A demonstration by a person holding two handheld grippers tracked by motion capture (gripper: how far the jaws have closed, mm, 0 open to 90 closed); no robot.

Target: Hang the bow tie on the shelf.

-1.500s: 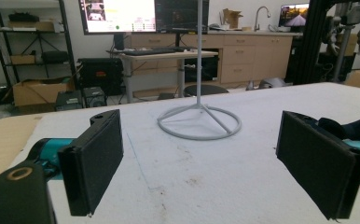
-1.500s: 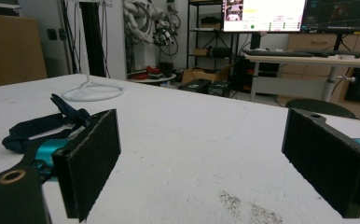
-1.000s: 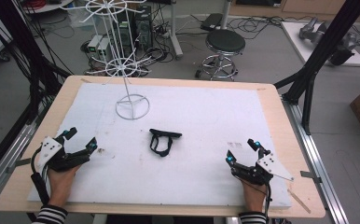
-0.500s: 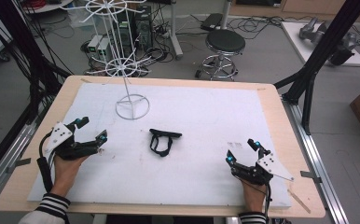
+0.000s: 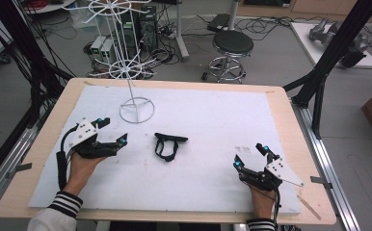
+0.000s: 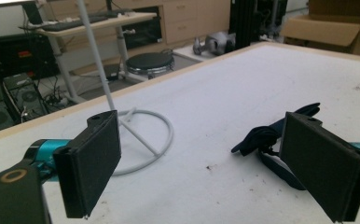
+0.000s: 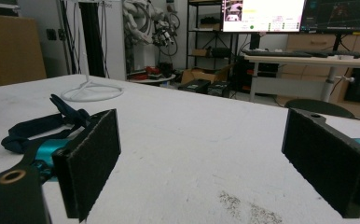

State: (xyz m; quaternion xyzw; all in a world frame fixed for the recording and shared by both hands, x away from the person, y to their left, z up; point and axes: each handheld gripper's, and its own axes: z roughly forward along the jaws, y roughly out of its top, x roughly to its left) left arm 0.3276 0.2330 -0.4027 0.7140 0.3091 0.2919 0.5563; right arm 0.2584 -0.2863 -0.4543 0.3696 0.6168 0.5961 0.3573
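A dark navy strap (image 5: 169, 146) lies crumpled on the white table covering (image 5: 213, 120), its band looped and folded over itself, one end sticking up. The white wire stand (image 5: 136, 109) rests its ring base just behind and left of the strap. The left gripper (image 5: 112, 132) sits near the strap's left side, jaws spread wide, holding nothing. The right gripper (image 5: 251, 155) sits well to the strap's right, jaws likewise spread, empty.
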